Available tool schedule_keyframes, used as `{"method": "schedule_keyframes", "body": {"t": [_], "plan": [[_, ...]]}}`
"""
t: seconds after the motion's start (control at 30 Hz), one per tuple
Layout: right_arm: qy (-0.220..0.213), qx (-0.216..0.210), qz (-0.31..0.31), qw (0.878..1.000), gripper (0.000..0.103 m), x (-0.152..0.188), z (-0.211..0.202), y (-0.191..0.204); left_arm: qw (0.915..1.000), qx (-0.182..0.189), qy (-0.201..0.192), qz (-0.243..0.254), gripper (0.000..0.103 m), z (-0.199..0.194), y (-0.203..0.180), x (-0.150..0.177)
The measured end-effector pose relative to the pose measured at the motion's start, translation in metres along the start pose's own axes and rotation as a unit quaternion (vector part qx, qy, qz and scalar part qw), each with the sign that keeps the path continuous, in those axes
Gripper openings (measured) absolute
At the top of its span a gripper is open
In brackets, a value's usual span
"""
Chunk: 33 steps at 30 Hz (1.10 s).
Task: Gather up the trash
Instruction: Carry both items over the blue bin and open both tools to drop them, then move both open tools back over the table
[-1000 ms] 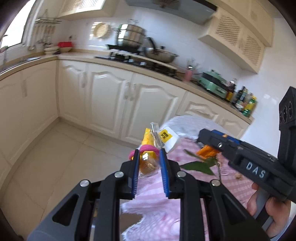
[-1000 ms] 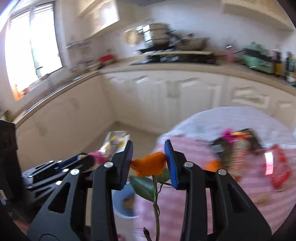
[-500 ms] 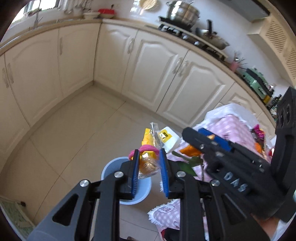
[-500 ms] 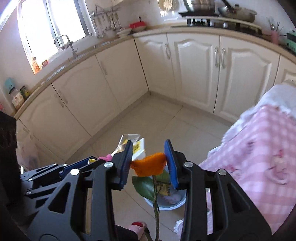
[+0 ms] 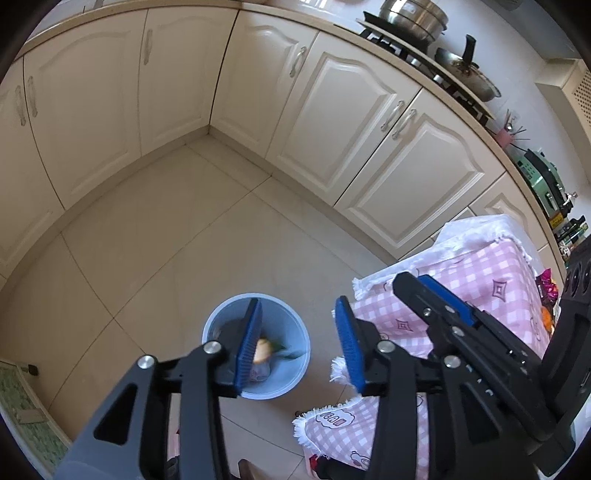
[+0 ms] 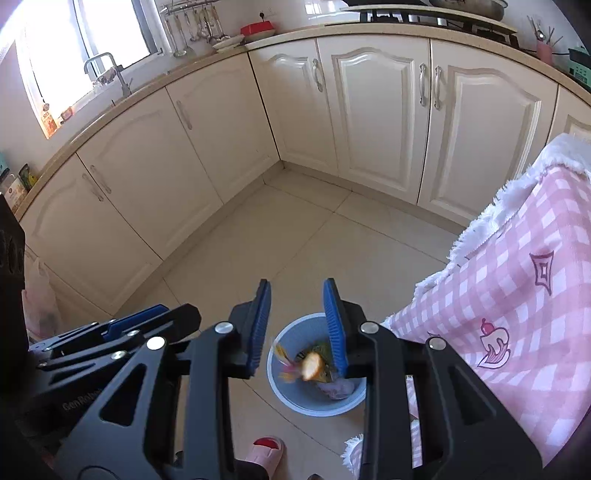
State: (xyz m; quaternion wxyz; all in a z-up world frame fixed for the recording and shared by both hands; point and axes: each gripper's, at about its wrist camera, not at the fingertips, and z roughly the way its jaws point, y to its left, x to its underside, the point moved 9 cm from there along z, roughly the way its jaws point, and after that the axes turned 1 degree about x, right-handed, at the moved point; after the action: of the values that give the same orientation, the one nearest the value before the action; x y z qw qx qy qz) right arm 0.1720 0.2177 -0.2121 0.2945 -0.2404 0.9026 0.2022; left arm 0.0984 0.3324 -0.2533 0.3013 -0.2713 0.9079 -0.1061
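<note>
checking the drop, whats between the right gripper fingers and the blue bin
Nothing held: in the right wrist view only falling scraps show between the right gripper and the blue bin.

Cream cabinets (image 6: 373, 110) wrap a sunlit beige tiled floor (image 5: 155, 236).

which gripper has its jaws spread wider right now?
The left gripper: its blue pads stand clearly farther apart, still opening, nothing between them. The right gripper has a narrower, closing gap, also empty, above the blue bin.

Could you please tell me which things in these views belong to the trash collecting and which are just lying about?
Belonging to the job:
blue bin
trash inside it
left hand-held gripper, jaws opening, nothing between them
right hand-held gripper, jaws closing, nothing between them

Just lying about:
pink checked tablecloth
cabinets
pots
faucet
</note>
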Motion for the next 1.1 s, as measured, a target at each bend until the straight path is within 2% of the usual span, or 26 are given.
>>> {"method": "schedule_keyframes", "body": {"t": [0.2, 0.47, 0.73, 0.9, 1.1], "plan": [[0.006, -0.007, 0.002, 1.0, 0.03, 0.004, -0.001, 0.002, 1.0, -0.002, -0.002, -0.005, 0.043, -0.005, 0.003, 0.0], [-0.022, -0.012, 0.006, 1.0, 0.03, -0.006, -0.04, 0.004, 0.9992, 0.007, -0.039, 0.01, 0.043, -0.042, -0.018, -0.008], [-0.08, -0.02, 0.009, 0.997, 0.03, -0.023, -0.112, 0.006, 0.9932, -0.01, -0.102, 0.055, 0.047, -0.108, -0.054, -0.014], [-0.12, -0.017, 0.011, 0.993, 0.03, -0.028, -0.166, -0.001, 0.985, -0.025, -0.146, 0.089, 0.051, -0.151, -0.084, -0.012], [-0.152, -0.003, 0.024, 0.988, 0.03, -0.027, -0.215, -0.023, 0.9765, -0.03, -0.175, 0.122, 0.053, -0.186, -0.122, -0.001]]}}
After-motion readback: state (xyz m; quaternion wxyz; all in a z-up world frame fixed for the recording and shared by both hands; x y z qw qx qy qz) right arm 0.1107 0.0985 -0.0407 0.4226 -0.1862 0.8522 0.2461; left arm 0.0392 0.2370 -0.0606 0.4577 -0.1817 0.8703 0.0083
